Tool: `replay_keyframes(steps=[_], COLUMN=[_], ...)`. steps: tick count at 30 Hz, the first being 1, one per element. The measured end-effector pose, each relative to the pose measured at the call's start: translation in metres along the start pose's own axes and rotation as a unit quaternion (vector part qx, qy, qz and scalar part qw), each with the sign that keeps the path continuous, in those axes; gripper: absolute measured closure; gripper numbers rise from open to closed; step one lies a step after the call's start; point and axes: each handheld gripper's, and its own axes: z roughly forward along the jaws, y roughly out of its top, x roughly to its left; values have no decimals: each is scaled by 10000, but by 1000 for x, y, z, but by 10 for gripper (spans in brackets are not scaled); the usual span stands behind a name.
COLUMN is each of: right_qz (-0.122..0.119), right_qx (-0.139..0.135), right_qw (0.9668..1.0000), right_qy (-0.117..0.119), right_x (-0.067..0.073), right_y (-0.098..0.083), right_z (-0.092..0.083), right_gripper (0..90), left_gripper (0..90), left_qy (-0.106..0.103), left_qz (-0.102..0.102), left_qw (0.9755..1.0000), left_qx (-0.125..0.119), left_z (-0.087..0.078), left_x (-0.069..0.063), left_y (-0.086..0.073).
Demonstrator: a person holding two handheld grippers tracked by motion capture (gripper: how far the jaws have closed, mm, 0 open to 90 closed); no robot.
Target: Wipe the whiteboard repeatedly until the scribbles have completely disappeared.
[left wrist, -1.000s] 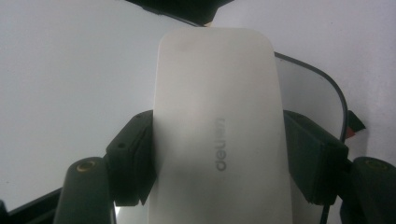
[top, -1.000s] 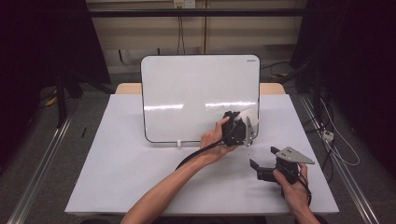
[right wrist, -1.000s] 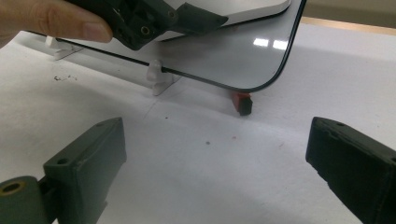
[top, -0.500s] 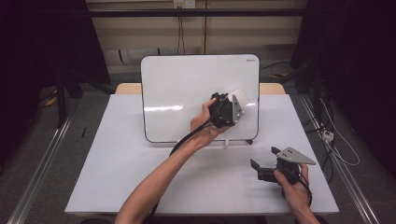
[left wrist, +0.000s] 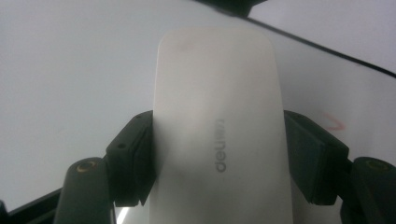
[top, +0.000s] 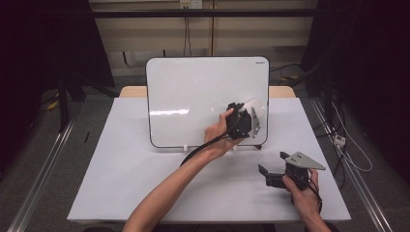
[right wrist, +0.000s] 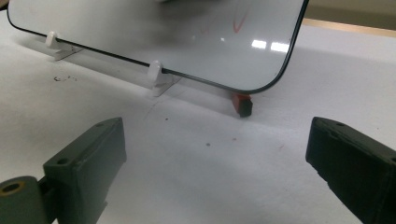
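A white whiteboard (top: 193, 96) stands tilted on small clips at the back of the table. My left gripper (top: 245, 120) is held up in front of its lower right part, shut on a white eraser (left wrist: 217, 116) that carries grey lettering. The black pads (left wrist: 133, 154) press both long sides of the eraser, whose far end lies at the board face. A faint red mark (left wrist: 334, 122) shows on the board beside it. My right gripper (top: 266, 175) rests low near the table's front right, open, with nothing between its jaws (right wrist: 219, 158).
A white sheet (top: 121, 169) covers the table. A small red and black piece (right wrist: 242, 104) lies under the board's lower right corner. White clips (right wrist: 156, 72) hold the board's bottom edge. Red strokes (right wrist: 240, 21) remain on the board.
My left gripper with the eraser rose from near the board's lower edge onto its face, swung left, then came back a little right. The right gripper stayed put.
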Motion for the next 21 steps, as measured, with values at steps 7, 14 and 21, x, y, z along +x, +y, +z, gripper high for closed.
replay_keyframes(steps=[7,14,21], right_qz=[16,-6,0], right_qx=[-15,-13,-3], right_qw=[10000,10000,10000], right_qy=[9,-3,-14], right_x=[-1,-1,-1], right_y=[-1,-1,-1], right_z=[-2,-2,-2], right_gripper=[48,48,49], left_gripper=[310,310,311], left_qy=[-295,-394,-50], left_qz=[504,576,-154], left_qw=[9983,9974,9994], left_qx=[31,197,309], left_z=[-7,-20,-39], left_x=[-26,-26,6], left_y=[-13,-30,-56])
